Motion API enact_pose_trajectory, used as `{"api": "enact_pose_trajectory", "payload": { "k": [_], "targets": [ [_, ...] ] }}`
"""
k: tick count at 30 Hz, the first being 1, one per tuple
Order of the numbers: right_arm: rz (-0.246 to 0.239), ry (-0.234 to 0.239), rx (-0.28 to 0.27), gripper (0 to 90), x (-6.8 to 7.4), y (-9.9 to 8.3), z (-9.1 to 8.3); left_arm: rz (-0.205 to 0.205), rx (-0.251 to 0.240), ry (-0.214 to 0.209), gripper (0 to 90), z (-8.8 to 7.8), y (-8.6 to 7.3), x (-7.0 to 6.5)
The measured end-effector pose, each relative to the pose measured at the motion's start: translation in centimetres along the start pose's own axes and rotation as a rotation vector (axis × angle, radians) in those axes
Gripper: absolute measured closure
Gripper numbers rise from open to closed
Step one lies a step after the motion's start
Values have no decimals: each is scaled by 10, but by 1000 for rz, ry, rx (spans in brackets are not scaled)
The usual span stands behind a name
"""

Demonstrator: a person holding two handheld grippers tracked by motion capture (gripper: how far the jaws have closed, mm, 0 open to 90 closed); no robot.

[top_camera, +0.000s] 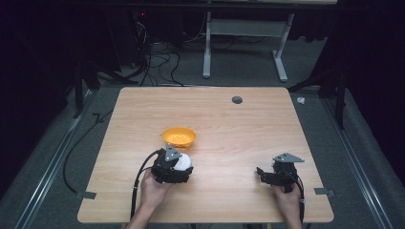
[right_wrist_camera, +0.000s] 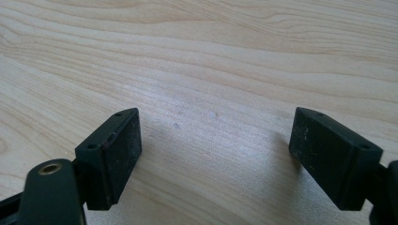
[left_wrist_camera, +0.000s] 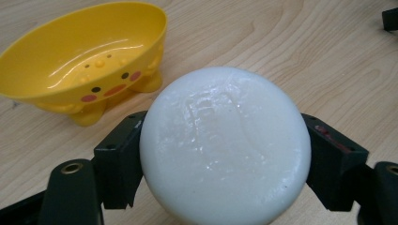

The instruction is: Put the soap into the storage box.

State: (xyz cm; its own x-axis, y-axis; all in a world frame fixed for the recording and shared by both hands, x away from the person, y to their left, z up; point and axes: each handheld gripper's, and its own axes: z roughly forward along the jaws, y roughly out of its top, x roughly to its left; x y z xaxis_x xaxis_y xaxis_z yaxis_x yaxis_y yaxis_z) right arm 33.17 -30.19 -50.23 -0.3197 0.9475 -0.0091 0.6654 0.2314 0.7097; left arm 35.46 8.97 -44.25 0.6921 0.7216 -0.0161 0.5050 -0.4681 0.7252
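Left gripper view has the left gripper (left_wrist_camera: 225, 154) clamping a round white soap (left_wrist_camera: 225, 147) at centre frame, likely bound for the yellow dish (left_wrist_camera: 70, 51) at upper left; right gripper (right_wrist_camera: 216, 154) gapes empty over the table (right_wrist_camera: 211, 47).

The left hand (top_camera: 152, 187) is reaching in from the table's near edge, holding the left gripper (top_camera: 184, 165), whose jaws are clamping a round white soap bar (left_wrist_camera: 225, 145). The right hand (top_camera: 288, 198) is holding the right gripper (top_camera: 260, 172) near the near right corner, jaws spread wide, gripping nothing.
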Motion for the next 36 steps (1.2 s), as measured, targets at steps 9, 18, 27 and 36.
{"api": "enact_pose_trajectory", "payload": {
  "k": [9, 18, 27, 36],
  "targets": [
    [-1, 1, -1, 182, 0, 0, 0, -19, -10, -10, 247, -7, 10, 10],
    [0, 2, -1, 182, 0, 0, 0, -36, -18, -18, 247, -12, 23, 19],
    [2, 3, -1, 182, 0, 0, 0, -39, -23, -13, 247, -14, 36, 29],
    [4, 3, -3, 182, -1, 0, 0, -54, -13, -6, 247, -11, 48, 38]
  ]
}}
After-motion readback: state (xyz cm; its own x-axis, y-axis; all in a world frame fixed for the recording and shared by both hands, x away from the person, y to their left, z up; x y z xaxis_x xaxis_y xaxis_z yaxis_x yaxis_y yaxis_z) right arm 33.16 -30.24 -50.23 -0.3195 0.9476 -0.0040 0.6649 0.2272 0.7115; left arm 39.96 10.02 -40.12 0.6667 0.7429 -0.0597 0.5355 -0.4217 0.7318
